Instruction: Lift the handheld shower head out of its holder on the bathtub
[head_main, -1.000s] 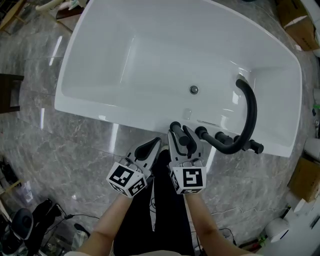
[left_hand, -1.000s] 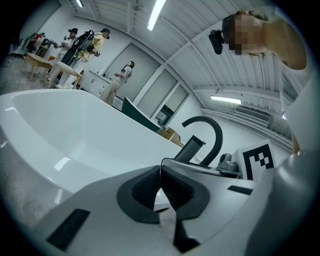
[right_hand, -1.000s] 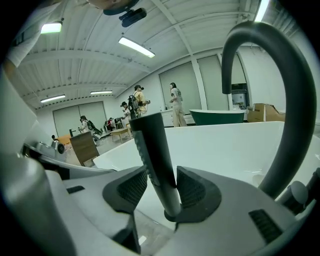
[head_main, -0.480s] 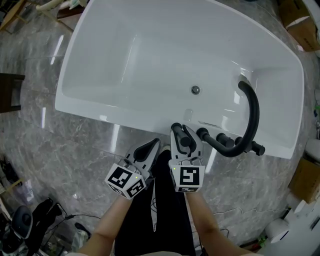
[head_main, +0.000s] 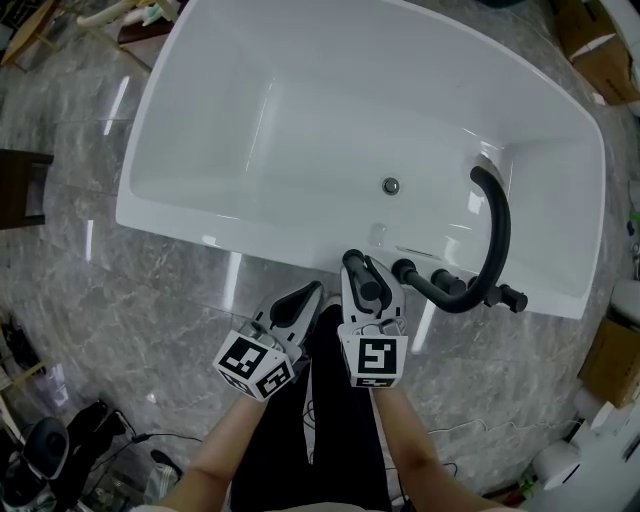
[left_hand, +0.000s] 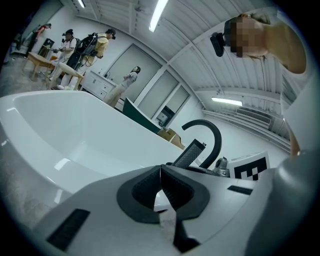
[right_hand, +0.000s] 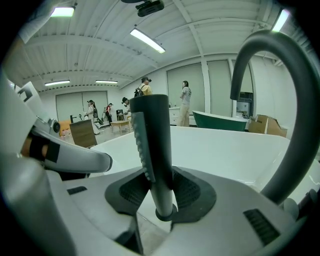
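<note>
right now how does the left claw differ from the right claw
The left claw has its jaws shut together on nothing. The right claw has just been closing its jaws and now grips the black shower head, which stands upright between them. In the head view the left claw stops short of the bathtub rim, while the right claw reaches it. Both point toward the bathtub, side by side.

I see a grey marble floor (head_main: 150, 300) across the left and lower parts of the head view. Right of centre, a black curved metal tap spout (head_main: 503, 225) arches. Brown cardboard boxes (head_main: 598, 40) lie in the upper right corner. In the right gripper view, a dark green tub (right_hand: 225, 121) stands right of centre, standing people (right_hand: 186, 102) beside it, under long white ceiling lights (right_hand: 147, 40).
</note>
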